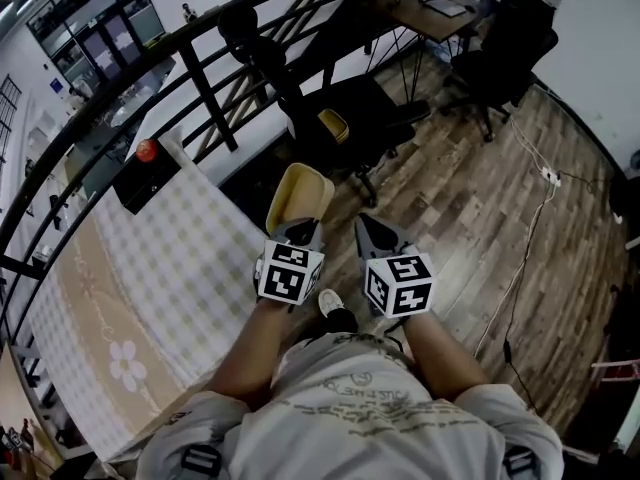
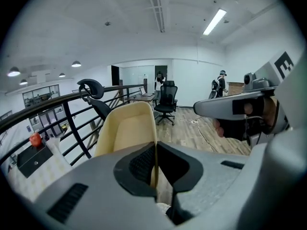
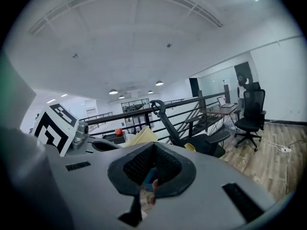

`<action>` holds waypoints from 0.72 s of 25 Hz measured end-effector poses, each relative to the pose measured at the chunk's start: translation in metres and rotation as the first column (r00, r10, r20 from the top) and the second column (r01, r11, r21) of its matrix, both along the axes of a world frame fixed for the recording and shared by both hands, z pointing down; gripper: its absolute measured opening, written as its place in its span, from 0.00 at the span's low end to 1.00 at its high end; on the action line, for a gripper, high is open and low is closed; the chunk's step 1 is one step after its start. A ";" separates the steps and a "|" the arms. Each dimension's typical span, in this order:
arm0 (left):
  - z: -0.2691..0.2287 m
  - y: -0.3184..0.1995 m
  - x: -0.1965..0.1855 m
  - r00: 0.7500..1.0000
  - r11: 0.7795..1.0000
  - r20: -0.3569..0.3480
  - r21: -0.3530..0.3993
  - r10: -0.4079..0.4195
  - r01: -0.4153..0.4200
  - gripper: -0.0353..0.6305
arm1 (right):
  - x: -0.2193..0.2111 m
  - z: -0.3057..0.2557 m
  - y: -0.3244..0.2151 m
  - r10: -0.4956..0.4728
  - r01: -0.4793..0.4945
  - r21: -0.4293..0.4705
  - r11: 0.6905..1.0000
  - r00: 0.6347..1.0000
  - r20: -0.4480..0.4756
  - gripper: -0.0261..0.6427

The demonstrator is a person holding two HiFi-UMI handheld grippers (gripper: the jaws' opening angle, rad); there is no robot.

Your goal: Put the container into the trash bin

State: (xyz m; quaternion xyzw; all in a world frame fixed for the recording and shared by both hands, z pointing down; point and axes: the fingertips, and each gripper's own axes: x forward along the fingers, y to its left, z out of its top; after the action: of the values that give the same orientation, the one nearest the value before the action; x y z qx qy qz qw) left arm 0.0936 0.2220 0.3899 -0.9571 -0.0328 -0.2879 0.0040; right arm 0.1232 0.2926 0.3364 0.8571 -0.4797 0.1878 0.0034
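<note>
Using the black railing [image 1: 200,78] as the reference for everything. Far left, on the near side of the railing, there's a table [image 1: 150,268] with a checked cloth running alongside it. A black box [image 1: 145,178] sits at the table's end closest to the railing, with a small red thing [image 1: 147,150] on top.

Next over is the left gripper [image 1: 300,226]. Its jaws are pinched down on one thin wall of the container [image 1: 300,193], a pale yellow tray-shaped thing. The container sticks up off the jaw tips and out toward the railing, past the table's corner and above the wooden floor. The left gripper view shows the clamp clearly, with the wall squeezed between the two pads [image 2: 144,164].

Just beside it, a touch further from the railing, is the right gripper [image 1: 363,222]. Its jaws are together and it's holding nothing. In its own view [image 3: 153,147] the tips meet, and you only see a bit of the person through the hollow behind them.

Further right, a black office chair [image 1: 350,118] stands close up to the railing with something yellow [image 1: 333,123] on the seat. A white cable [image 1: 530,238] snakes over the floor well away from the railing. At the top right end of the railing there's a desk [image 1: 430,13] with a laptop on it.
</note>
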 end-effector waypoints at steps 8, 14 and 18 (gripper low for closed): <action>0.014 -0.080 0.053 0.995 0.995 0.019 -0.024 -0.095 0.096 0.08 | 0.061 0.008 -0.087 -0.099 0.100 -0.031 0.995 0.995 0.007 0.02; 0.031 -0.156 0.059 0.974 0.969 0.029 -0.092 -0.226 0.228 0.08 | 0.077 0.029 -0.169 -0.217 0.218 -0.100 0.971 0.976 0.021 0.02; 0.042 -0.181 0.064 0.953 0.944 0.036 -0.126 -0.302 0.304 0.08 | 0.085 0.041 -0.198 -0.283 0.286 -0.109 0.952 0.958 0.046 0.02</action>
State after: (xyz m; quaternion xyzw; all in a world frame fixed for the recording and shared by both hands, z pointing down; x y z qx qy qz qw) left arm 0.1580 0.0409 0.4322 -0.9466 0.0959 -0.2901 -0.1026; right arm 0.2081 0.0948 0.3776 0.7746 -0.5865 0.2254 0.0724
